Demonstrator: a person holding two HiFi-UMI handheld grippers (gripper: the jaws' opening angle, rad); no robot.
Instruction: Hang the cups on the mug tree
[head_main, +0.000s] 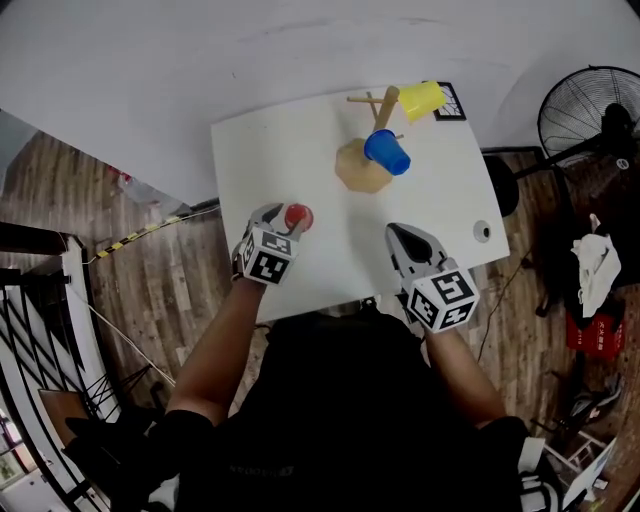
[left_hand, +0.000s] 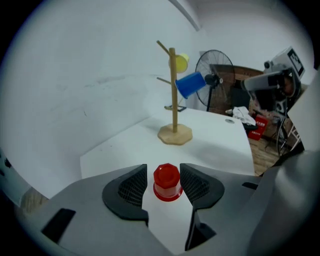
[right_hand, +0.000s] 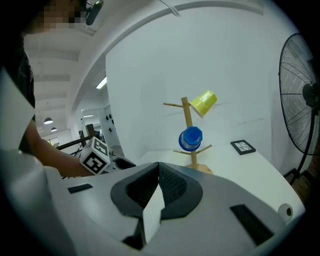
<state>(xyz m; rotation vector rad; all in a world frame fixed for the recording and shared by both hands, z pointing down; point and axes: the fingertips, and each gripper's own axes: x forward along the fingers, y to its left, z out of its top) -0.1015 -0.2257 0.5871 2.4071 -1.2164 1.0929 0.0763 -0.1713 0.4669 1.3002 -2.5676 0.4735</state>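
My left gripper (left_hand: 163, 171) has its jaws apart either side of a small red plastic cup (left_hand: 166, 182), upside down on the white table (left_hand: 215, 135), with neither pad pressing it. The wooden mug tree (left_hand: 173, 90) carries a blue plastic cup (left_hand: 190, 84) and a yellow one (right_hand: 204, 103). My right gripper (right_hand: 159, 167) has its jaws together, with nothing between them.

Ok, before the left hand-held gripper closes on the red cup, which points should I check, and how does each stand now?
1. Red cup between the jaws of the left hand-held gripper: ok.
2. Pads gripping the cup: not ok, the jaws stand open.
3. Right hand-held gripper shut, empty, away from the cup: ok.
4. Mug tree upright on the table: ok.
5. Bare peg left on the tree: ok.
6. Cup's handle: cannot tell, none shows.
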